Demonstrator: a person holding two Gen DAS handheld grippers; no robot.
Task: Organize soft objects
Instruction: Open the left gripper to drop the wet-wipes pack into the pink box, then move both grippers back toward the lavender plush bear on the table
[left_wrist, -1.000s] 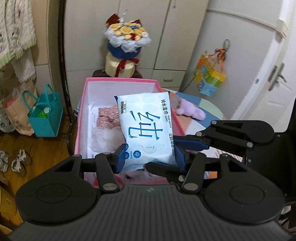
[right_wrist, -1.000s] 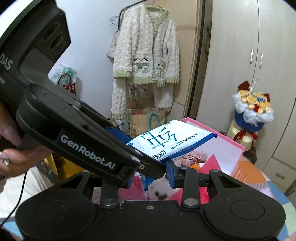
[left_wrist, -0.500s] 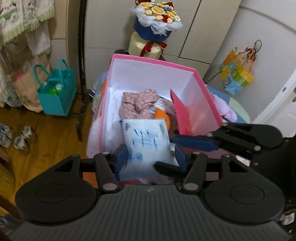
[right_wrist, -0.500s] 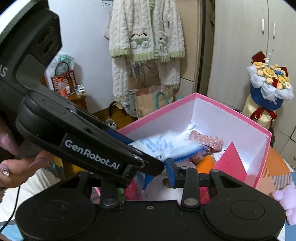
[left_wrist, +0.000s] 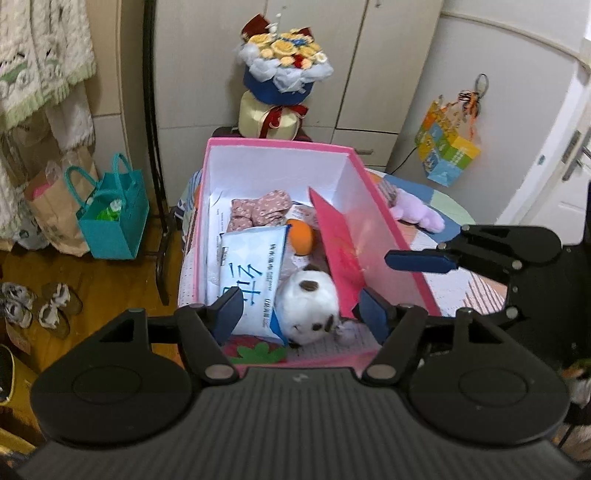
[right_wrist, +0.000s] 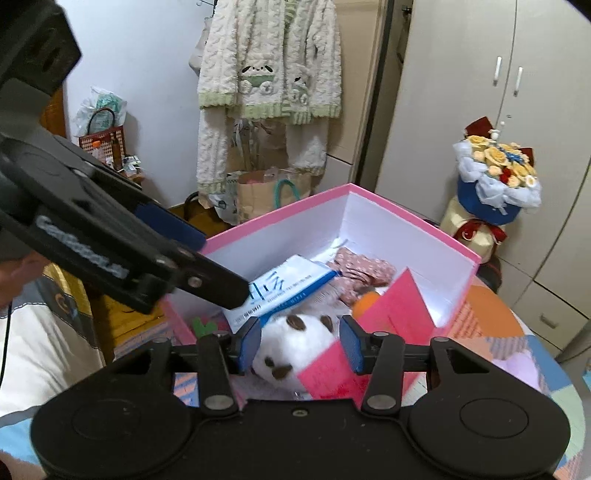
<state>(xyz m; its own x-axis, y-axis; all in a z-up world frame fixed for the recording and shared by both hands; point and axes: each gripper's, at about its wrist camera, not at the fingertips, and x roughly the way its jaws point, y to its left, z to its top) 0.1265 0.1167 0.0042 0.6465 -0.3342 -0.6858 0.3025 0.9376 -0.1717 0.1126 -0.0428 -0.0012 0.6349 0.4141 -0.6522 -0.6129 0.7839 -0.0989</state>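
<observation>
Now, left gripper (left_wrist: 299, 310): jaws just opening, wide, nothing pinched.
Right gripper (right_wrist: 299, 343): jaws just parting, narrow gap, empty.
Wipes pack (left_wrist: 251, 280): released, lying in the pink box (left_wrist: 277, 146) against the white plush (left_wrist: 308, 308).
Handling: probably light, squashy, slick film; grip across its short edge.
Beyond: purple plush (left_wrist: 417, 214) outside on the table.

Round patchwork-covered surface (left_wrist: 448, 291), open pink box (left_wrist: 402, 258) standing on it, lilac plush toy (left_wrist: 417, 216) just beside the box's right wall
</observation>
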